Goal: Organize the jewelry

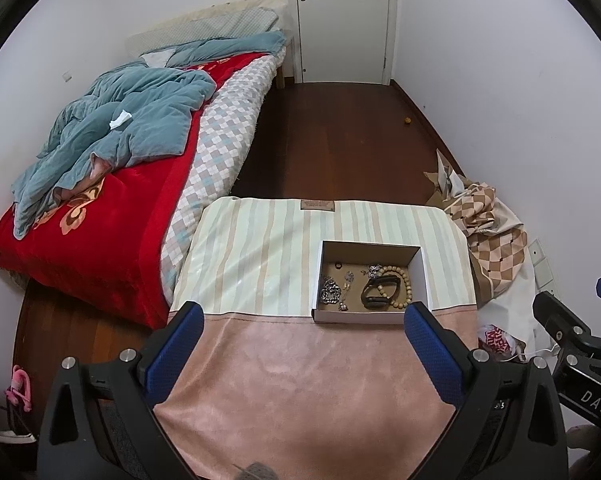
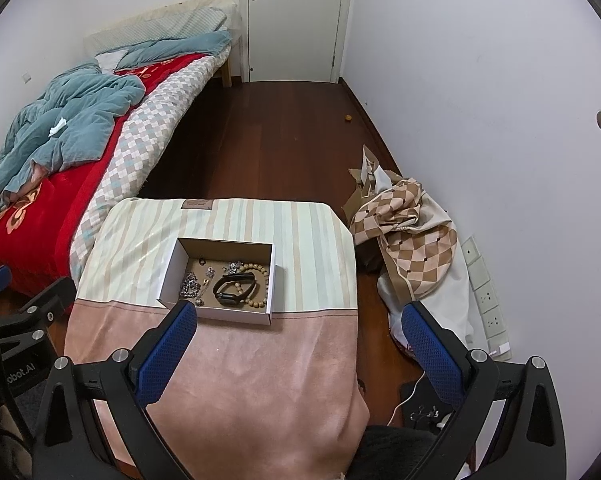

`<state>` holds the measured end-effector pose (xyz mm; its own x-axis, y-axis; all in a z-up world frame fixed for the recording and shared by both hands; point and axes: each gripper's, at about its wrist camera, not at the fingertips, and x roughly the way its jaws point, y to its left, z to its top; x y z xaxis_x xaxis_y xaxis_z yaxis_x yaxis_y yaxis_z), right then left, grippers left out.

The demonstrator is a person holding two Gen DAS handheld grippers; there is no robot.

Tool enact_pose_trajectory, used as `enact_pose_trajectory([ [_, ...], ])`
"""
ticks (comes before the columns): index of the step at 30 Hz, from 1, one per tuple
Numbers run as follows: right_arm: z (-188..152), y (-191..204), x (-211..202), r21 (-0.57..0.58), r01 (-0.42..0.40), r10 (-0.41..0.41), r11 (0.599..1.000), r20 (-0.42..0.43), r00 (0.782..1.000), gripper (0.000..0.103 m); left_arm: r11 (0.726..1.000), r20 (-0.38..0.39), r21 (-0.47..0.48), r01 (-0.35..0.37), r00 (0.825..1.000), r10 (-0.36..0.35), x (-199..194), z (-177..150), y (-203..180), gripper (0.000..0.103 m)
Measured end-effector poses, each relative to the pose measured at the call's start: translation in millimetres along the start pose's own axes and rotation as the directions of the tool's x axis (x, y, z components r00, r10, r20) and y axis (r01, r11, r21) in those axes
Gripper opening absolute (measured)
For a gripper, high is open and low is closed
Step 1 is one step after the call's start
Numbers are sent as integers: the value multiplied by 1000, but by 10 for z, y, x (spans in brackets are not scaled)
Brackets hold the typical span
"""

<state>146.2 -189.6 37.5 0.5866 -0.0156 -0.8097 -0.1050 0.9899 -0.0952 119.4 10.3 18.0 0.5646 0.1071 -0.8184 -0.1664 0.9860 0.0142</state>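
Observation:
An open cardboard box (image 1: 424, 280) (image 2: 171, 268) stands on a small table covered by a striped and pink cloth (image 1: 284, 360) (image 2: 260, 360). Inside lie a wooden bead bracelet (image 1: 405, 280) (image 2: 265, 280), a black watch band (image 1: 380, 292) (image 2: 236, 290), a silver chain (image 1: 329, 291) (image 2: 190, 285), a small black ring (image 1: 337, 266) (image 2: 201, 260) and small trinkets. My left gripper (image 1: 303, 316) is open and empty, above the pink cloth in front of the box. My right gripper (image 2: 299, 314) is open and empty, near the table's right front.
A bed (image 1: 112, 184) (image 2: 52, 168) with red blanket and blue quilt stands left of the table. A checkered cloth pile (image 1: 488, 232) (image 2: 408, 228) lies on the wooden floor at the right wall. Wall sockets (image 2: 484, 292) are nearby. A white door (image 1: 340, 20) is at the back.

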Motion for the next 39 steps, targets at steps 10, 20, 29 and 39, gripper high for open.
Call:
enact_pose_trajectory([
  [10,1,-2,-18,-4,-6,6,1000,-2,1000,103,1000,-2,-4,-6,1000,6,-29,-49,11,102],
  [20,-6,11,-36,-6,-8,8,1000,-2,1000,103,1000,2,-2,-6,1000,6,-46,-102,-11,102],
  [29,-43,2,-62,-3,-15,15,1000,-2,1000,103,1000,17,-4,-1,1000,1,-94,-104,-22,102],
  [39,-41,-24,-93,1,-15,15,1000,6,1000,103,1000,20,0,-7,1000,7,-119,-76,-34,103],
])
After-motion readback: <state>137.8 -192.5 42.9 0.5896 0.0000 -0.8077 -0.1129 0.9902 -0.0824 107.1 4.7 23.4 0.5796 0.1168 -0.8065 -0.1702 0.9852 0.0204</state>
